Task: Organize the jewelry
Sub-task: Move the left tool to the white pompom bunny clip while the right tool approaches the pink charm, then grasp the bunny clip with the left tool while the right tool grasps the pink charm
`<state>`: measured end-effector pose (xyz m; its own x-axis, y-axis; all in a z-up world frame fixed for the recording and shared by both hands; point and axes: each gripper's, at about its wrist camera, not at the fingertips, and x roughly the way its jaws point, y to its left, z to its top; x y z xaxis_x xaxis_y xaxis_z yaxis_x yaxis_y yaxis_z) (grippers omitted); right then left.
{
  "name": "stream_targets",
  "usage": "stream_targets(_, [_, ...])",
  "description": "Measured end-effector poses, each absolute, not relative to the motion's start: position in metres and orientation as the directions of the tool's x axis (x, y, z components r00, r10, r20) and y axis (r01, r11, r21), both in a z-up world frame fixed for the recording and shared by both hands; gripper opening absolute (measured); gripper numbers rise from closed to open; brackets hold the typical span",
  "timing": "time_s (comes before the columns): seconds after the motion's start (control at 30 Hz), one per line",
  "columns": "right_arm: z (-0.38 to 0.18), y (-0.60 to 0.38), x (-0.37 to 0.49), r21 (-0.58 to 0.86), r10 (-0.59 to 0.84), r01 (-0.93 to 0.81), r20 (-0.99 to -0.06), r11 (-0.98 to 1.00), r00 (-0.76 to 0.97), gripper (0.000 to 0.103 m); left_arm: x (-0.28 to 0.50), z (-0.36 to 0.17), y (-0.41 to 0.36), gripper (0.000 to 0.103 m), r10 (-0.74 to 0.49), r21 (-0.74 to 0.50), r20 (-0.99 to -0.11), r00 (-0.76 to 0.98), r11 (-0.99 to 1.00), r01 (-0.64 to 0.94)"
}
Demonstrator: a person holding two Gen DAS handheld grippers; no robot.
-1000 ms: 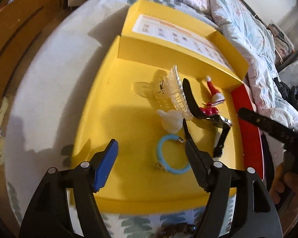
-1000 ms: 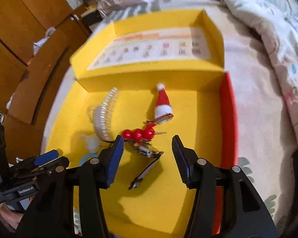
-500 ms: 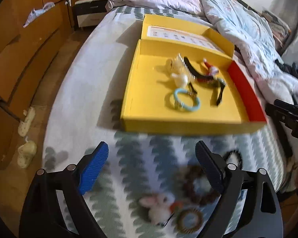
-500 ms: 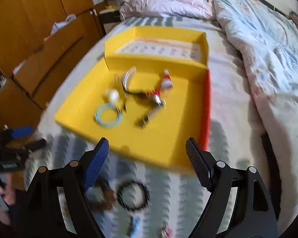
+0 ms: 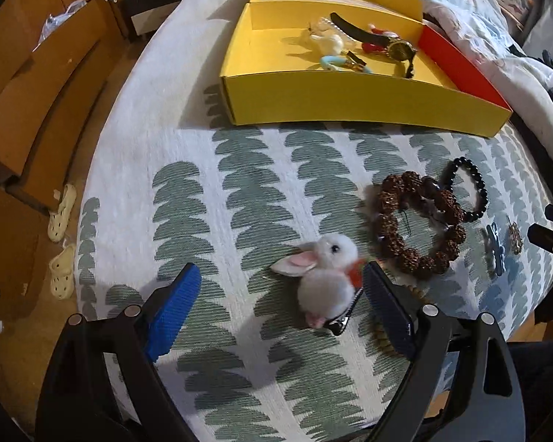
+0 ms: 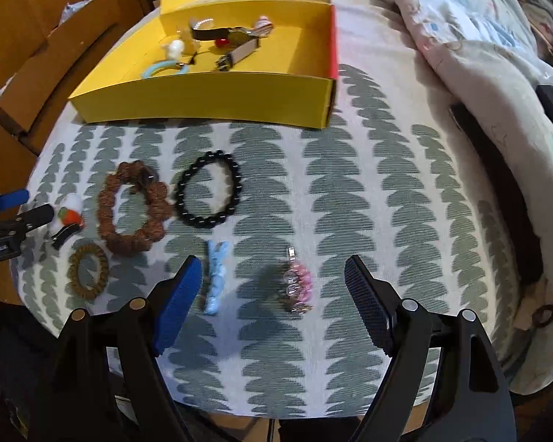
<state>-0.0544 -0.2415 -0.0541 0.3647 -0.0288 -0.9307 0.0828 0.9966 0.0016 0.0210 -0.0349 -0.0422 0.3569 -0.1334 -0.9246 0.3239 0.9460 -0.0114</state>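
A yellow box (image 5: 350,99) (image 6: 202,101) at the far side of the cloth holds a watch (image 5: 398,48), a blue ring (image 5: 331,60), a clear claw clip and a Santa clip. My left gripper (image 5: 280,294) is open, low over the cloth, with a white bunny clip (image 5: 324,276) between its fingers, close to the right one. My right gripper (image 6: 272,287) is open over a pink clip (image 6: 296,285), with a light blue clip (image 6: 215,276) beside its left finger. A brown bead bracelet (image 6: 129,210) (image 5: 416,228) and a black bead bracelet (image 6: 208,193) (image 5: 468,188) lie in between.
A small brown coil hair tie (image 6: 88,272) lies at the cloth's front left. A rumpled quilt (image 6: 461,37) lies to the right. Wooden drawers (image 5: 37,92) stand to the left, with slippers (image 5: 61,213) on the floor.
Both grippers have pulled back from the yellow box and down to the loose items at the near edge of the cloth. Both stay open.
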Motion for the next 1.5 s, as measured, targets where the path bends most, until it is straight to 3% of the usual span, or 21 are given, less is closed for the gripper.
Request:
stream_targets(0.67, [-0.07,-0.249,-0.058,-0.027,-0.054,0.094,-0.954,0.995,0.295,0.081,0.012,-0.068,-0.059,0.088,-0.116,0.017,-0.945,0.306,0.916,0.402])
stream_targets(1.4, [-0.101,-0.247,-0.052,-0.086,-0.106,0.096,-0.966,0.992,0.234,0.078,0.027,-0.092,-0.065,0.088,-0.106,0.007,-0.954,0.28,0.927,0.375])
stream_targets(1.5, [-0.102,-0.247,-0.049,-0.077,-0.099,0.1,-0.966,0.992,0.24,0.063,0.028,-0.09,-0.057,0.088,-0.112,0.001,-0.952,0.286,0.929,0.369])
